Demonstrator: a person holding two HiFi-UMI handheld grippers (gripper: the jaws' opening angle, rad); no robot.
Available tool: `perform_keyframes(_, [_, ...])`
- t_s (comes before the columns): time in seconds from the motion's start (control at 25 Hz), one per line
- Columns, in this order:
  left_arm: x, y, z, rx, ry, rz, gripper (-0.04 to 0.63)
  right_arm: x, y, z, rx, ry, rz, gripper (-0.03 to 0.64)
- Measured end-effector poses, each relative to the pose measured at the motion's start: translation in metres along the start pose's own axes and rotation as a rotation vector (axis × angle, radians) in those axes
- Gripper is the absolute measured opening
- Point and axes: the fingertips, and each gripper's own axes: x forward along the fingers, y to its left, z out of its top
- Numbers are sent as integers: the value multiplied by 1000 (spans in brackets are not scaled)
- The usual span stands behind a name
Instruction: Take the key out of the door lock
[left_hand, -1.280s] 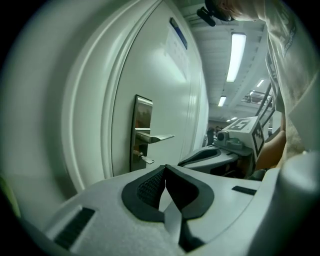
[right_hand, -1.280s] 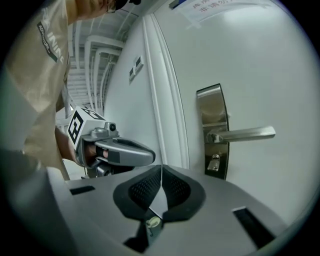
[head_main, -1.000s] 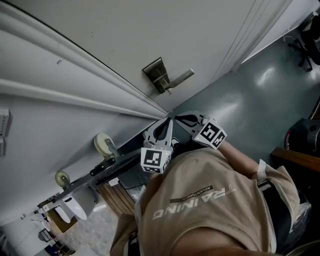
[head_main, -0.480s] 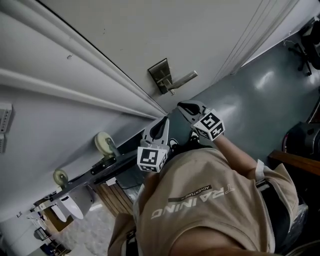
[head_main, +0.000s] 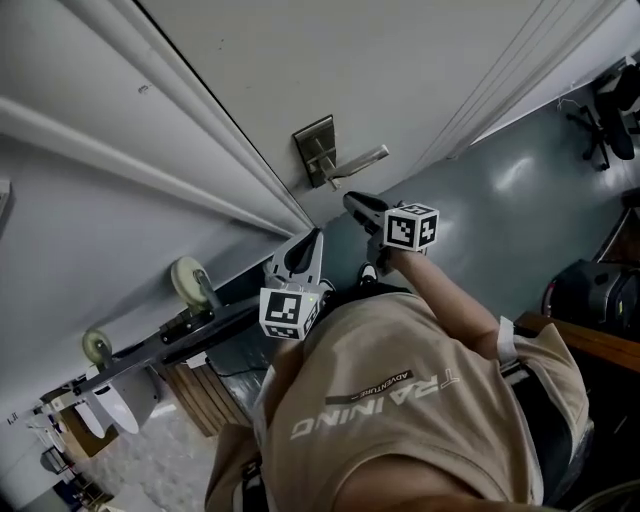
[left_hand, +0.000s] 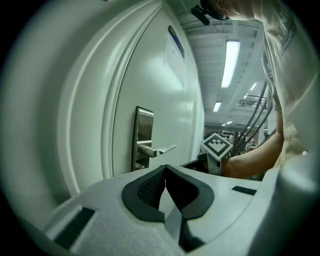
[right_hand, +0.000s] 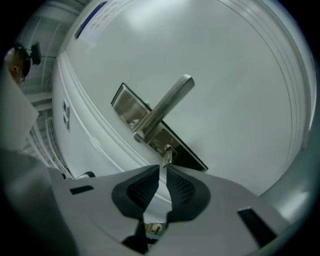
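my right tongs (right_hand: 163, 169) risen toward door lock (right_hand: 186, 154) since a second ago, slightly spread, key (right_hand: 166, 156) just beyond tips, left tongs (left_hand: 165, 168) pressed together, empty

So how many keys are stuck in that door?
1: the key sticks out of the lock plate under the handle, just ahead of the right tool. No other shows.

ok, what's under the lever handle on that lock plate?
A key sticks out of the plate just below the lever handle. Its head shows; its blade is hidden inside the plate.
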Motion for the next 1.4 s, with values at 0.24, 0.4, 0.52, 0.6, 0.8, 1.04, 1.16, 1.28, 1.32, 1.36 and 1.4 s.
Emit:
perform_keyframes(0.24, [0,7,10,9,-33,32,9,16,-8,2,230,-19,22,18])
perform_keyframes(0.4, [2,13,9,10,-35,42,9,23,-11,1,384,-27,51,18])
perform_keyframes(0.52, [6,16,6,-11,-33,45,9,21,-10,3,435,-39,84,18])
perform_keyframes(0.6, [9,18,5,-25,-35,46,9,23,-8,4,452,-33,98,18])
perform_keyframes(0.8, [15,23,6,-26,-35,43,9,37,-6,6,459,-19,98,18])
perform_keyframes(1.04, [12,31,5,-20,-27,59,9,62,-10,12,565,-47,131,17])
perform_keyframes(1.16, [8,30,5,-20,-20,69,9,66,-9,15,599,-68,133,17])
perform_keyframes(1.28, [7,28,3,-20,-8,70,9,65,-10,15,618,-86,159,17])
perform_keyframes(1.32, [6,28,2,-20,-5,69,9,65,-10,15,619,-86,166,17])
perform_keyframes(1.36, [5,27,2,-20,-2,67,9,65,-11,15,621,-85,170,17])
perform_keyframes(1.4, [5,26,1,-19,1,65,9,65,-11,15,628,-85,170,17])
